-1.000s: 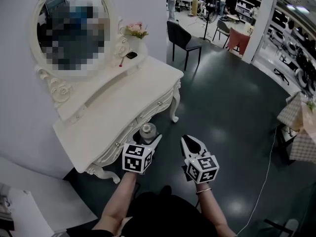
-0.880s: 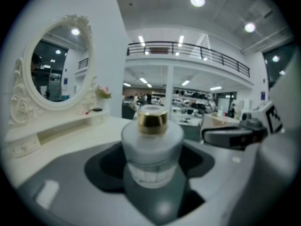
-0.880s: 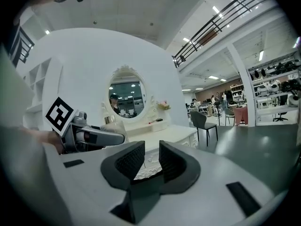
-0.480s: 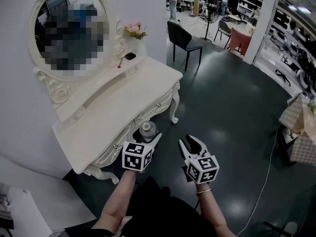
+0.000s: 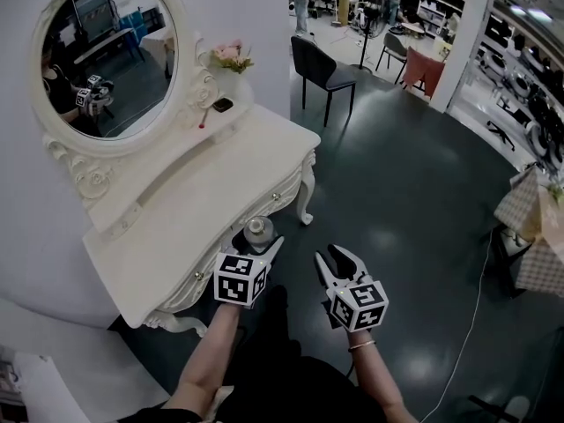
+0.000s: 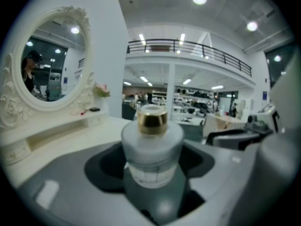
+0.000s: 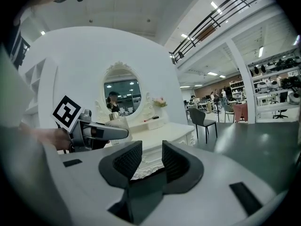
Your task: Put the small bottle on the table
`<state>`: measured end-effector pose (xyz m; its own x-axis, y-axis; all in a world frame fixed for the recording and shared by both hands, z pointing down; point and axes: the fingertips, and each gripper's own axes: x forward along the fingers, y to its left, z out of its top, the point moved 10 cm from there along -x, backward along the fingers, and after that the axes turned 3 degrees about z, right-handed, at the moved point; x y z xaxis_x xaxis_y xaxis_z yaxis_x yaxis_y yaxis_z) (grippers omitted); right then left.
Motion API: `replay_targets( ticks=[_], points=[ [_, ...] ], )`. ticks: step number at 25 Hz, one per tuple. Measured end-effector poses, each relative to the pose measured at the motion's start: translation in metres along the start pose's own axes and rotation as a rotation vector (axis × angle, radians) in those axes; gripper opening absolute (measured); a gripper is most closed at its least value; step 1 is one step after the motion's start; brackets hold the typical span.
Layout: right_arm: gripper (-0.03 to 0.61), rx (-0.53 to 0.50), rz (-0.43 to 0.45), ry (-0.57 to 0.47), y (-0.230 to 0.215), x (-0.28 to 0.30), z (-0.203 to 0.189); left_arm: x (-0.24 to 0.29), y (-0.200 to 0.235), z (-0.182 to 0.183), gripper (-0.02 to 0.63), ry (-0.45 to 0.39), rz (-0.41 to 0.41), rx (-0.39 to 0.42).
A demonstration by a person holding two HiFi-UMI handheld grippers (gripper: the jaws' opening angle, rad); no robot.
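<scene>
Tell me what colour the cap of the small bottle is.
Gold. The cap sits on a frosted white bottle and shows best in the left gripper view.

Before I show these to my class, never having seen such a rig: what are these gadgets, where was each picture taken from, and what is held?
There is no robot: a person holds a two-jaw gripper in each hand. The head view looks down from a camera on the person's head; the two gripper views come from cameras riding on the grippers, looking along their jaws. The left gripper is shut on a small bottle with a gold cap, held near the front of a white dressing table with an oval mirror. Pink flowers stand on its shelf. The right gripper is open and empty.
</scene>
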<state>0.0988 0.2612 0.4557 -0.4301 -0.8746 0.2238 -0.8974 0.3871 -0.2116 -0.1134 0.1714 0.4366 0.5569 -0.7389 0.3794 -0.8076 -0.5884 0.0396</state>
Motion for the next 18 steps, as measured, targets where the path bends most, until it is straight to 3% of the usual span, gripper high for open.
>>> replay_targets(
  ticks=[18],
  points=[
    [0.106,0.030,0.024,0.039,-0.057,0.148,0.036,0.136,0.087,0.049,0.333,0.028,-0.043,0.013]
  ],
)
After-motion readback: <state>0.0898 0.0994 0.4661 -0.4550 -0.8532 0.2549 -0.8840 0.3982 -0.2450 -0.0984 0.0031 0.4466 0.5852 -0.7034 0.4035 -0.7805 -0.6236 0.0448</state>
